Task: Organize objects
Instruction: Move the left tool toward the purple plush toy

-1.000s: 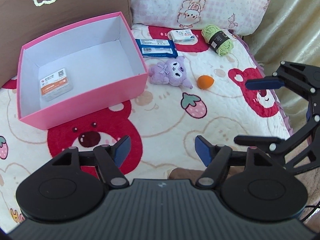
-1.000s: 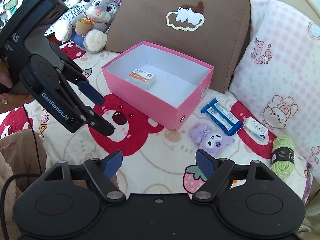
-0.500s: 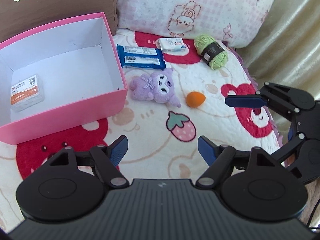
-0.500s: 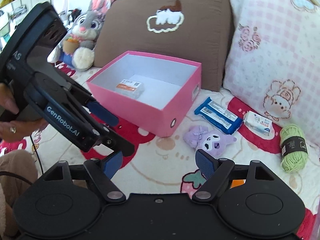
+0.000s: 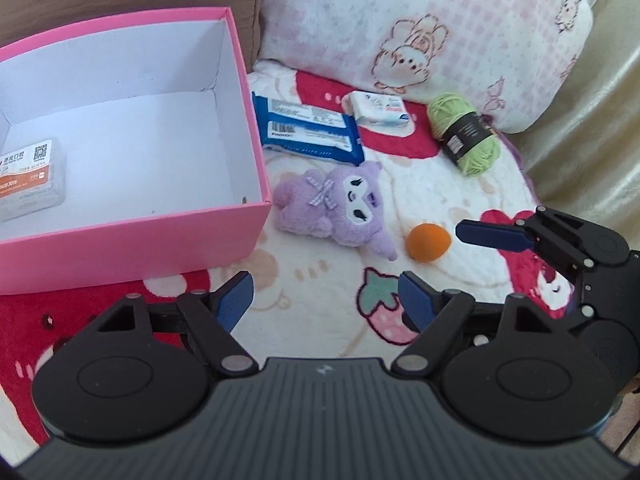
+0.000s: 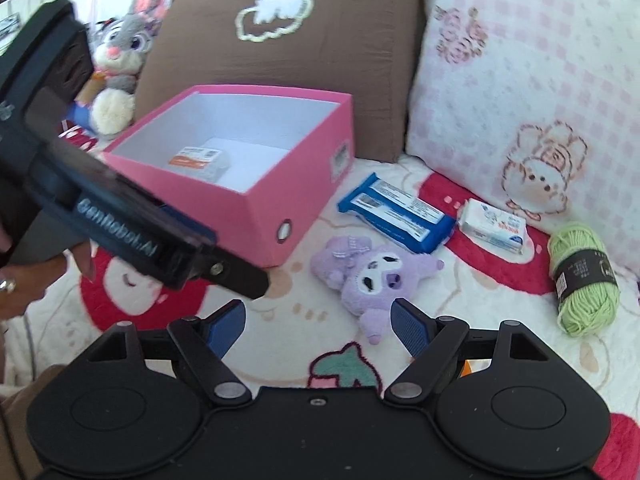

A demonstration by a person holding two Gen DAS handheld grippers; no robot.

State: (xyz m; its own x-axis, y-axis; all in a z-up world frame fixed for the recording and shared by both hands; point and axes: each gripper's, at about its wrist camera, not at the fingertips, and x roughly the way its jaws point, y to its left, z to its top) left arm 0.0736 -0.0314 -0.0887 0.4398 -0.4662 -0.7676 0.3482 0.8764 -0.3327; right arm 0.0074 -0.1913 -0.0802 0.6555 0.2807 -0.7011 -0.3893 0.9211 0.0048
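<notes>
Both grippers have dropped closer to the blanket than a second ago, so the purple plush [image 5: 334, 206] and orange ball [image 5: 428, 241] now sit mid-frame, larger, beside the pink box [image 5: 132, 248]. The left gripper [image 5: 326, 300] is opening, nothing between its fingers; the right gripper [image 6: 318, 322] stands wide, empty, likely approaching a pickup.

"GenRobot.AI" — white lettering on the left gripper [image 6: 256, 284] body
</notes>
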